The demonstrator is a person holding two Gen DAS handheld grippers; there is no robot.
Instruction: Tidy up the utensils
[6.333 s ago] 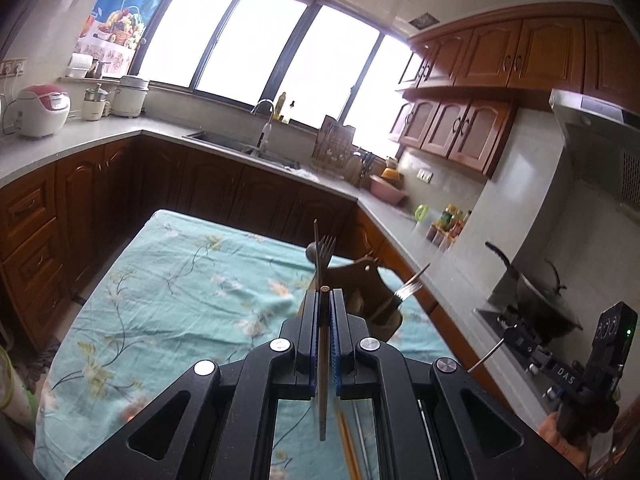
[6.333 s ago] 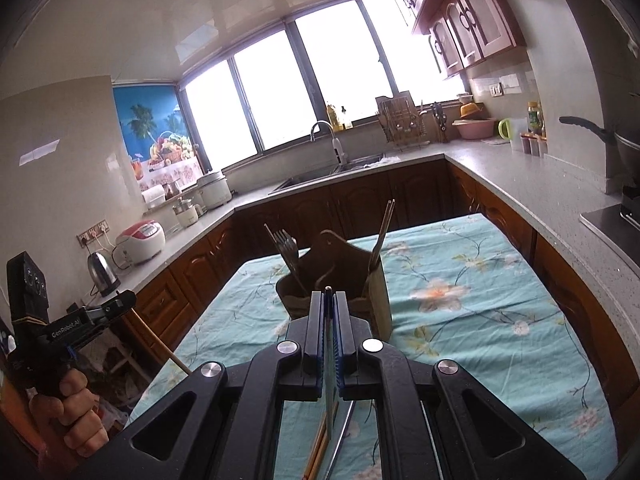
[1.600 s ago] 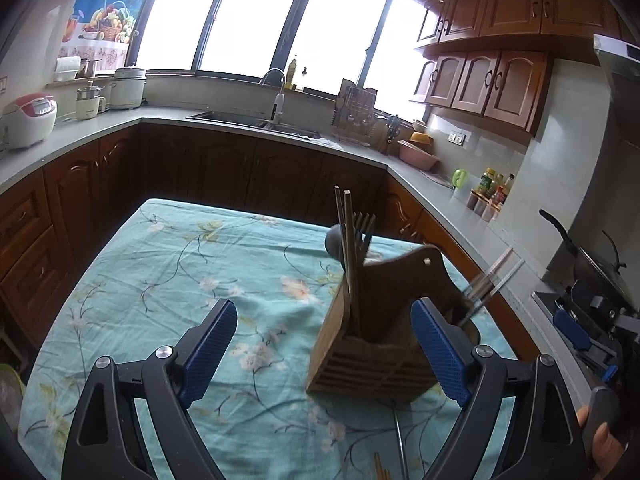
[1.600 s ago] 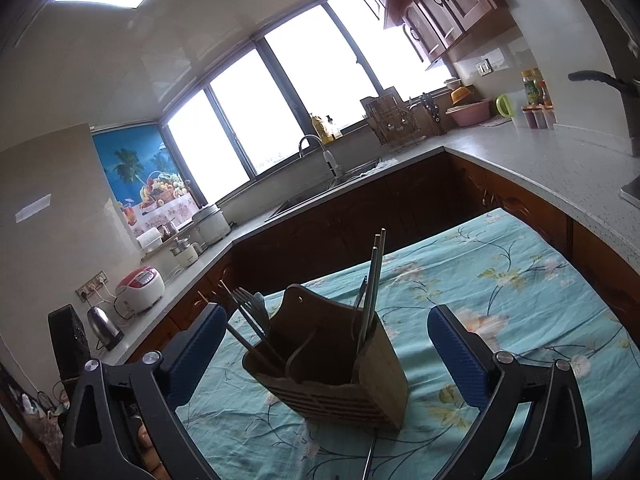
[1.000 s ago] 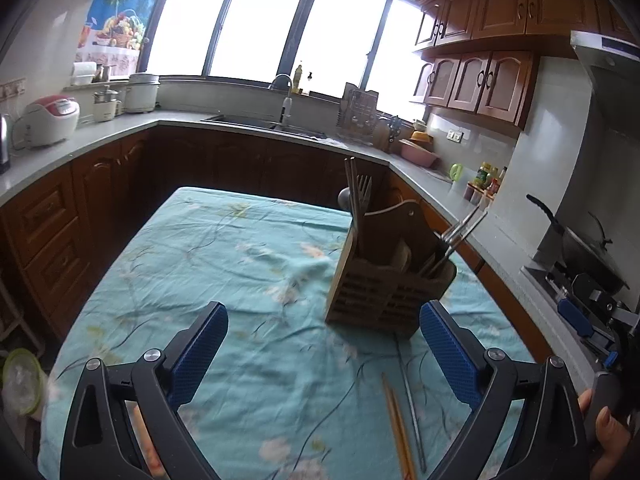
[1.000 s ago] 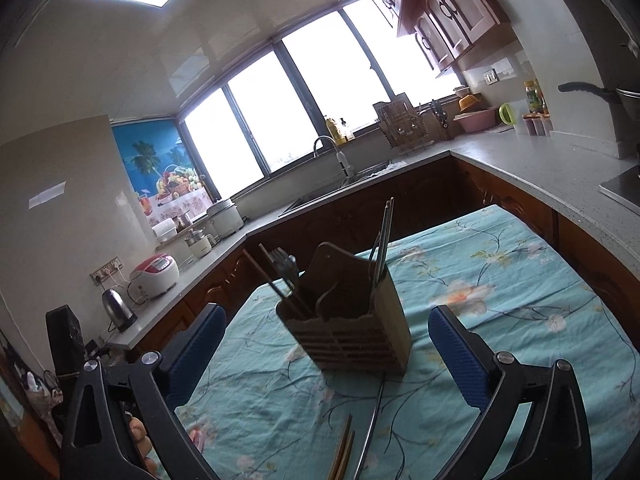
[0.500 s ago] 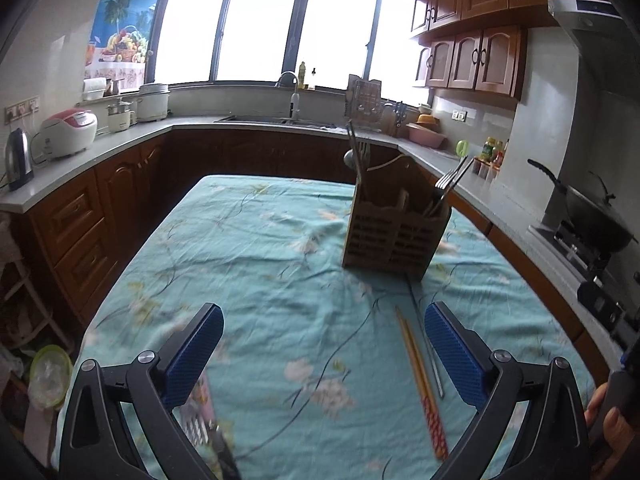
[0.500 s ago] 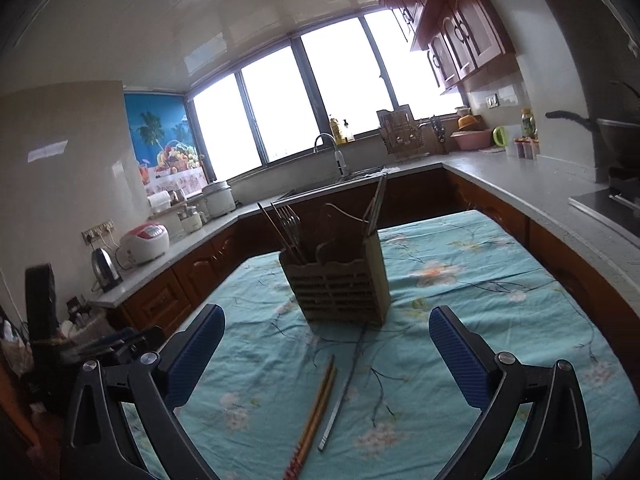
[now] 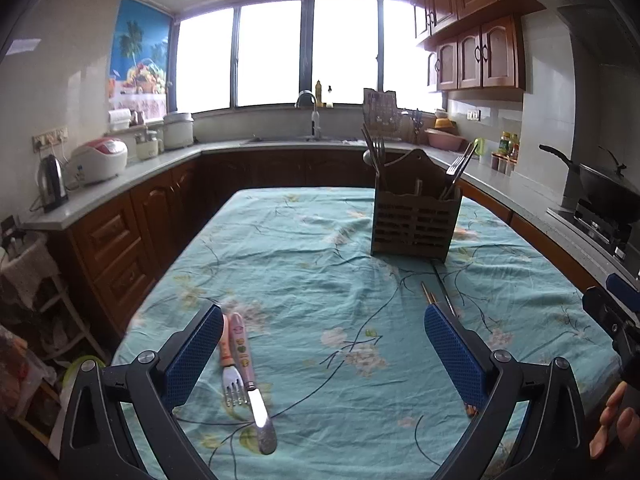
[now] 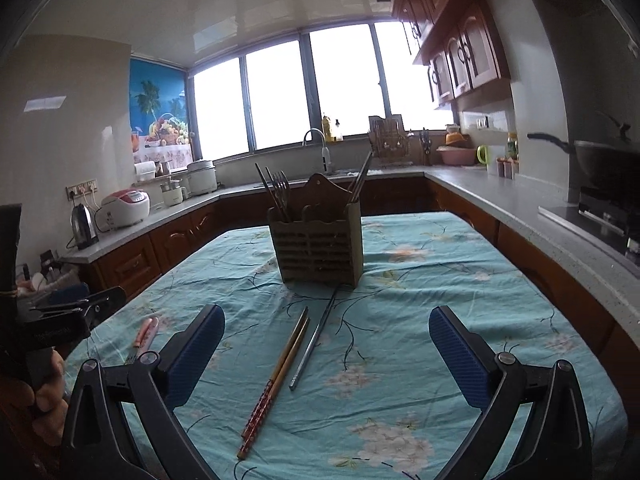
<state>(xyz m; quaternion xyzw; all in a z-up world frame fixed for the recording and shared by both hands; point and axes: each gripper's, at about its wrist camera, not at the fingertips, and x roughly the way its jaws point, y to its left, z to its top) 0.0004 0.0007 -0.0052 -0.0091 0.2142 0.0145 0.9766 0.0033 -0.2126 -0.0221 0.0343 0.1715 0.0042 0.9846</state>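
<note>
Both your left gripper (image 9: 323, 344) and right gripper (image 10: 327, 342) gape empty; wooden chopsticks (image 10: 276, 380) and pink-handled fork (image 9: 229, 364) lie near the table's near edge (touching neighbours), so you risk snagging two.

Bare worktop (image 10: 460, 280) lay open at 3 o'clock of the utensil holder (image 10: 318, 250); chopsticks (image 10: 276, 384) and a metal rod (image 10: 314, 344) crossed the 6 o'clock approach.

wooden chopsticks (image 9: 427, 297): mostly hidden behind left gripper's right finger (image 9: 452, 356) | fork (image 10: 141, 338): tines lost behind right gripper's left finger (image 10: 192, 354) | utensil holder (image 10: 318, 246): utensil lower ends hidden inside | hand (image 9: 612, 420): cut off by right edge
</note>
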